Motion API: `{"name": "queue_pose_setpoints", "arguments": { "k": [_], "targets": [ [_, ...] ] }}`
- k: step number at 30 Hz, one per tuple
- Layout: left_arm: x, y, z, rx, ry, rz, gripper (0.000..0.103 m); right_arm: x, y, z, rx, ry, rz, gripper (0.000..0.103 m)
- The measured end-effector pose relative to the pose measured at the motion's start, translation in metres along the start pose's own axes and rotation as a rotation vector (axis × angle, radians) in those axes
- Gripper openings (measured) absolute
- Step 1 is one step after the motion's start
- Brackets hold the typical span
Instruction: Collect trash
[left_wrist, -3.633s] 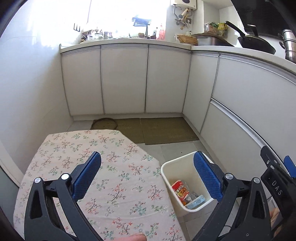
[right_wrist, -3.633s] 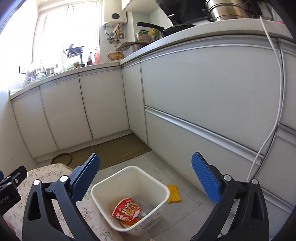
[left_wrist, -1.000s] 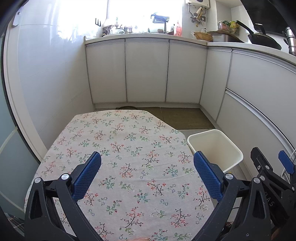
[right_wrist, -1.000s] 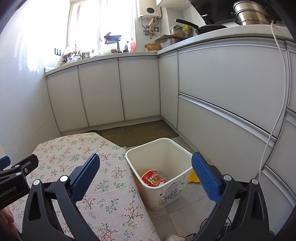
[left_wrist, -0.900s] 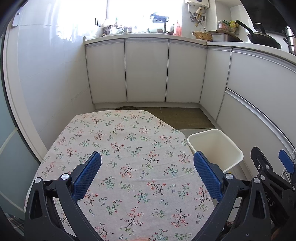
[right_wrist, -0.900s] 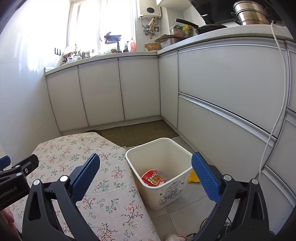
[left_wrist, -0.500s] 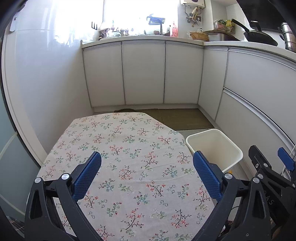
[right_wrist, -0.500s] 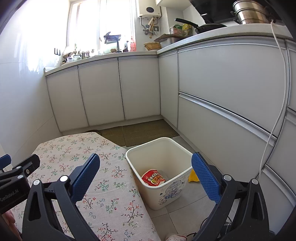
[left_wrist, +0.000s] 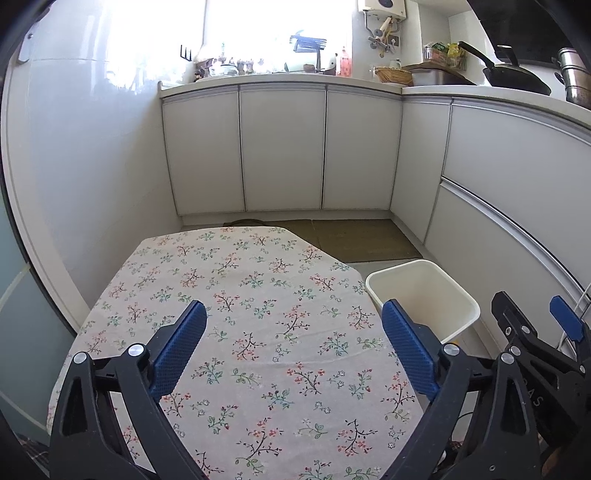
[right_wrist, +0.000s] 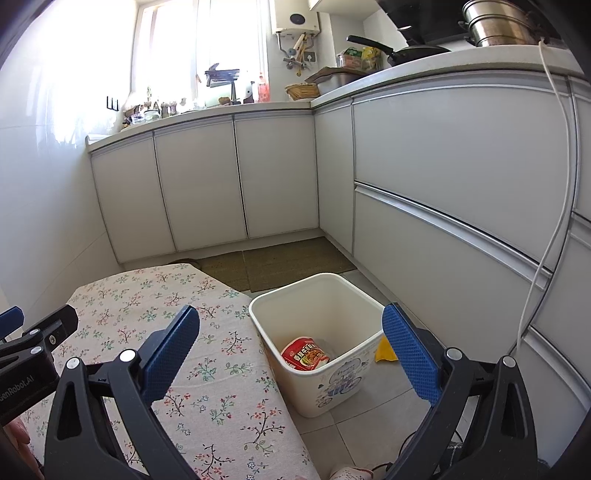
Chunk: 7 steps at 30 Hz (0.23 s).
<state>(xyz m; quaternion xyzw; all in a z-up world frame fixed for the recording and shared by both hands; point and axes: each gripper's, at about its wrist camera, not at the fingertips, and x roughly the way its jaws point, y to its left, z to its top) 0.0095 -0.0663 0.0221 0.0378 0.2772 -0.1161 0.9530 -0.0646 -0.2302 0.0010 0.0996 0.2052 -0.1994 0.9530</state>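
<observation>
Over the counter, left wrist view: left gripper hangs above the near half of the floral cloth, jaws spread wide, nothing between them.
Counter surface: counter is covered edge to edge by the flowered cloth; no wrapper, cup or scrap shows on any part in view.
Bin, left wrist view: white bin stands on the floor just beside the counter's right edge; only its far inner walls show from this angle, contents hidden.
Other tool: right gripper enters at the right edge, seen side-on, near the bin.

Right wrist view, position: right gripper is held near the counter's right edge, aimed at the bin; jaws spread wide and empty.
Bin, right wrist view: white bin is upright on the tiled floor, touching or nearly touching the hanging cloth.
Trash: red instant-noodle cup lies on its side at the bottom of the bin; something pale lies beside it, too small to identify.
Loose item: yellow scrap lies on the floor just right of the bin, outside it, partly hidden by the right jaw.
Other tool: left gripper shows at the left edge over the cloth.

Progress: counter appears cleared and the trash binned, so the task looks close to done.
Outstanding: the yellow scrap, if it counts as trash.
</observation>
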Motion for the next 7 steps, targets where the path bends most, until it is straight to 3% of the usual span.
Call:
{"name": "queue_pose_setpoints", "arguments": {
  "k": [7],
  "targets": [
    [0.0074, 0.0021, -0.0010, -0.030, 0.048, 0.007, 0.096, 0.0001, -0.0006, 0.0005, 0.001, 0.003, 0.000, 0.096]
  ]
}}
